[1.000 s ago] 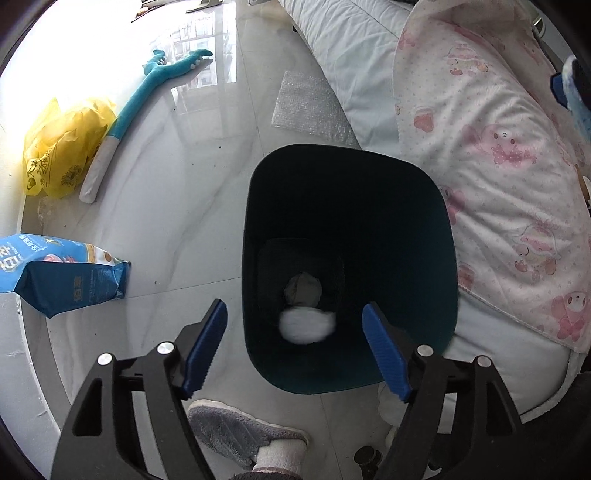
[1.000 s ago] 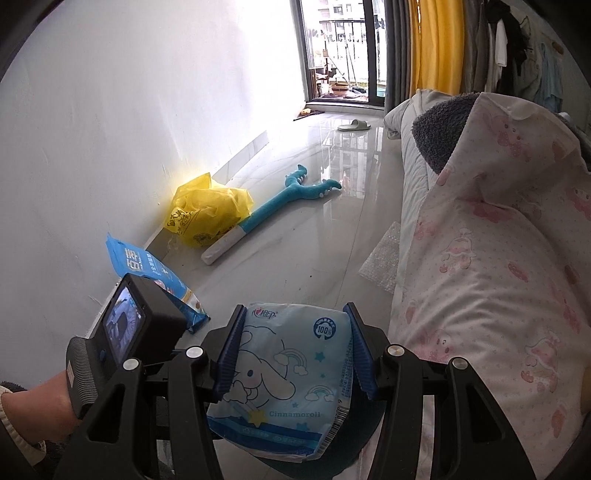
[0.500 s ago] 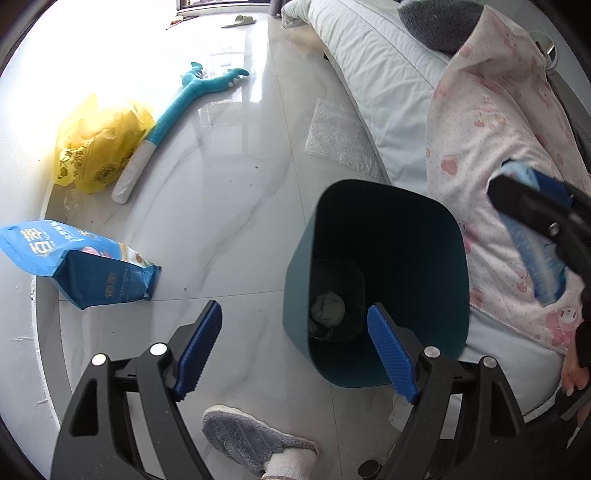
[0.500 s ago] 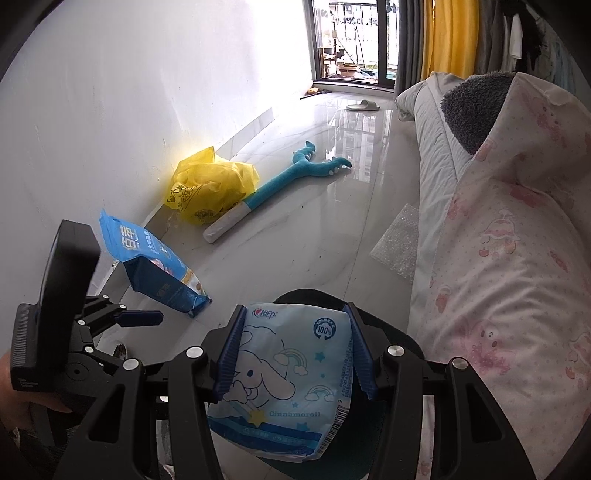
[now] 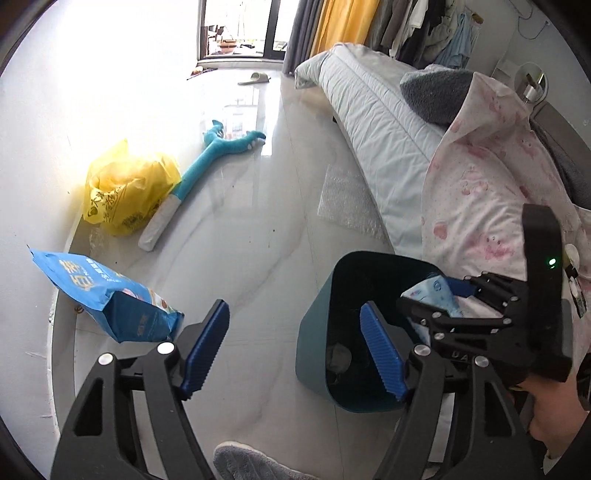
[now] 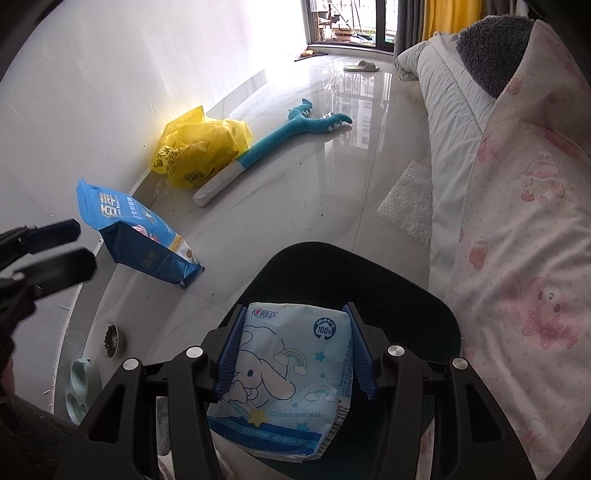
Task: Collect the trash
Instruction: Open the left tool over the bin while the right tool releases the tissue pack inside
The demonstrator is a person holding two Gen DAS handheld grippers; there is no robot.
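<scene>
right claw (image 6: 295, 350) clamps the tissue pack (image 6: 284, 384) by its side edges over the bin (image 6: 424, 295); soft, light, crinkly film, squashes easily; left claw (image 5: 295, 347) open, empty.

Left wrist view: we look from low over the floor, past our own blue fingertips, forward and slightly down toward the balcony door (image 5: 236, 29), close by the teal bin (image 5: 314, 332).

Right wrist view: we sit directly above that bin (image 6: 424, 295), facing likewise.

Shared: yellow bag (image 5: 125, 192) (image 6: 199, 147), blue pouch (image 5: 107, 299) (image 6: 136, 232), bed (image 5: 373, 114) (image 6: 450, 110).
</scene>
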